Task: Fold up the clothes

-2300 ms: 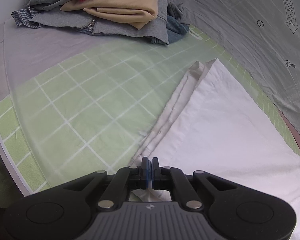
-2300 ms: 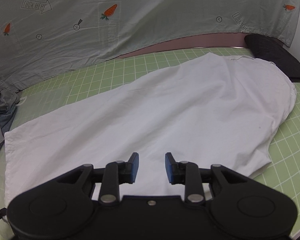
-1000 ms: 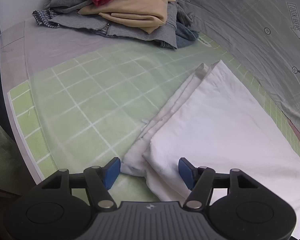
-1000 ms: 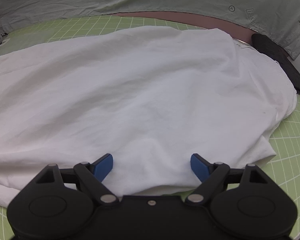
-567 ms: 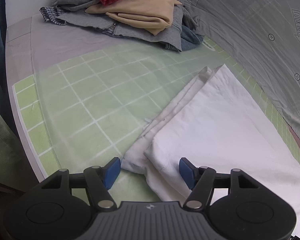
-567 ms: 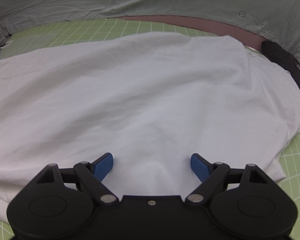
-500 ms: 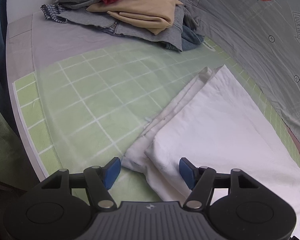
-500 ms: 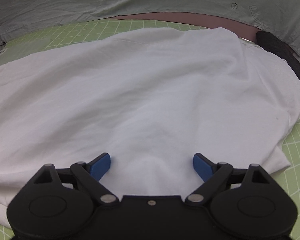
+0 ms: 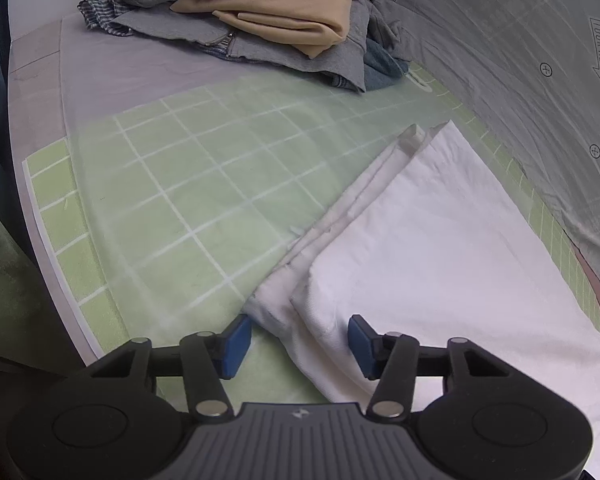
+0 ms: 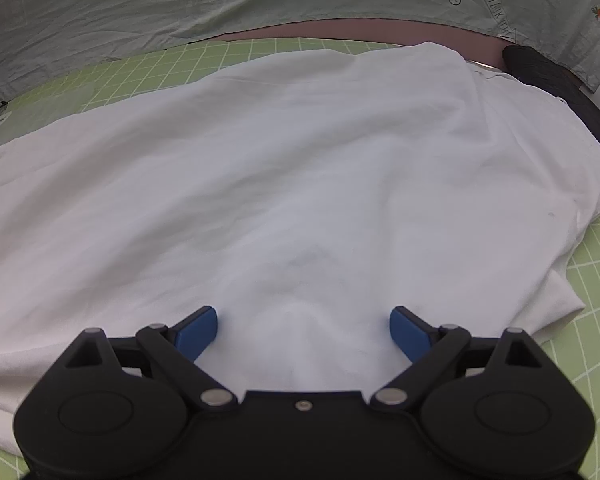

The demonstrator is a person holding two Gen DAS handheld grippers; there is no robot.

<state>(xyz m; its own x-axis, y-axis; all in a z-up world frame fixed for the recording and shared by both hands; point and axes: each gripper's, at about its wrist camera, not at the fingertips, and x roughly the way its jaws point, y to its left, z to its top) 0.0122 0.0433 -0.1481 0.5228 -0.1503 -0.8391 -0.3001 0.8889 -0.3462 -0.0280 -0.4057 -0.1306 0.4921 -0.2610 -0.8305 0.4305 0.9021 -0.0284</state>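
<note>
A white garment (image 9: 440,248) lies folded flat on the green grid mat (image 9: 188,184). Its layered hem corner sits between the fingers of my left gripper (image 9: 298,340), which is open and holds nothing. In the right wrist view the same white garment (image 10: 300,184) spreads across the mat, and my right gripper (image 10: 303,330) is open, low over its near edge, with cloth between the blue pads (image 10: 198,330).
A pile of clothes (image 9: 268,16) in grey, tan, red and denim lies at the mat's far end. A grey printed sheet (image 9: 520,52) hangs behind. A black object (image 10: 560,92) lies beyond the garment's right end. The mat's edge (image 9: 48,248) is at left.
Both grippers opened wide, the left letting go of the hem corner. Both have since stayed open near the garment with only slight drift.
</note>
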